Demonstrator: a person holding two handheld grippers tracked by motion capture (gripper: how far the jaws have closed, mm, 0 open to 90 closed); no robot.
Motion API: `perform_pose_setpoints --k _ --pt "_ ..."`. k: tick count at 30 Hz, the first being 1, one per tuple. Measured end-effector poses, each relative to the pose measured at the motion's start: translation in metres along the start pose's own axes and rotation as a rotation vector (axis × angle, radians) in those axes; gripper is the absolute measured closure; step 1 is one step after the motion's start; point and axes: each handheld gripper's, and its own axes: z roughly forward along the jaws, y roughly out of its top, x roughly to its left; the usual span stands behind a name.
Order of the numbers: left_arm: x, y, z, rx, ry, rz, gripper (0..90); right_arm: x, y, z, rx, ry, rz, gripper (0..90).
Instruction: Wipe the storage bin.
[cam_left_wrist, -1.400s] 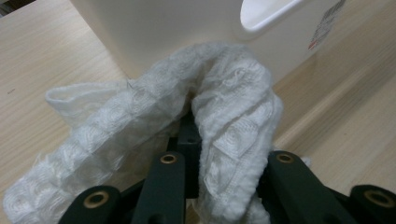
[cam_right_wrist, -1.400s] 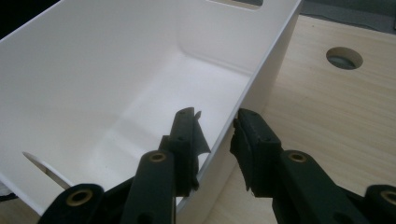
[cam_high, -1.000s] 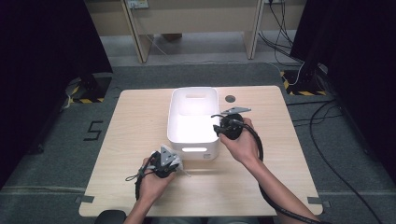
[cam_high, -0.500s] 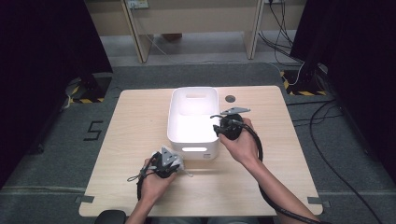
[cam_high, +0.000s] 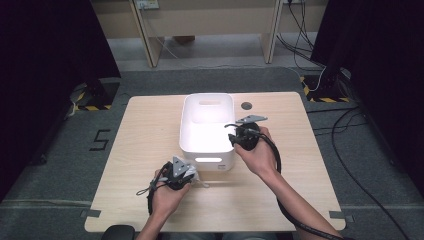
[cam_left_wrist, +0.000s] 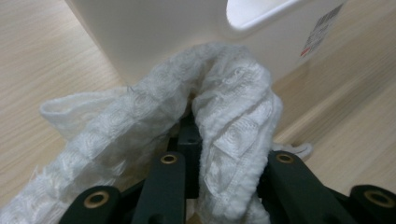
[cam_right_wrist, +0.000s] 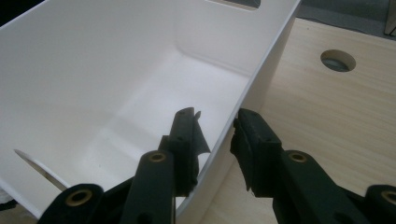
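Note:
A white textured cloth (cam_left_wrist: 233, 107) is bunched between the jaws of my left gripper (cam_left_wrist: 219, 158), which is shut on it. In the high view that left gripper (cam_high: 187, 175) rests low over the table just in front of the white plastic bin (cam_high: 185, 125), and the cloth (cam_high: 196, 176) hangs from its tip. My right gripper (cam_right_wrist: 217, 126) straddles the bin's right wall (cam_right_wrist: 261, 74), one jaw inside and one outside, pads against the wall. From above, the right gripper (cam_high: 232, 137) sits at the bin's right rim. The bin's inside looks empty.
The bin stands mid-table on a light wooden table (cam_high: 145, 135). A round cable hole (cam_high: 246, 105) lies behind the bin to the right. Grey carpet and dark curtains surround the table, with desk legs and cables beyond its far edge.

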Motion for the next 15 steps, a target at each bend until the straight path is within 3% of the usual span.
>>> perform_pose_setpoints --k 15 --pt "-0.005 0.018 -0.018 -0.067 0.007 0.007 74.9 0.001 0.000 0.000 -0.002 -0.007 -0.005 68.9"
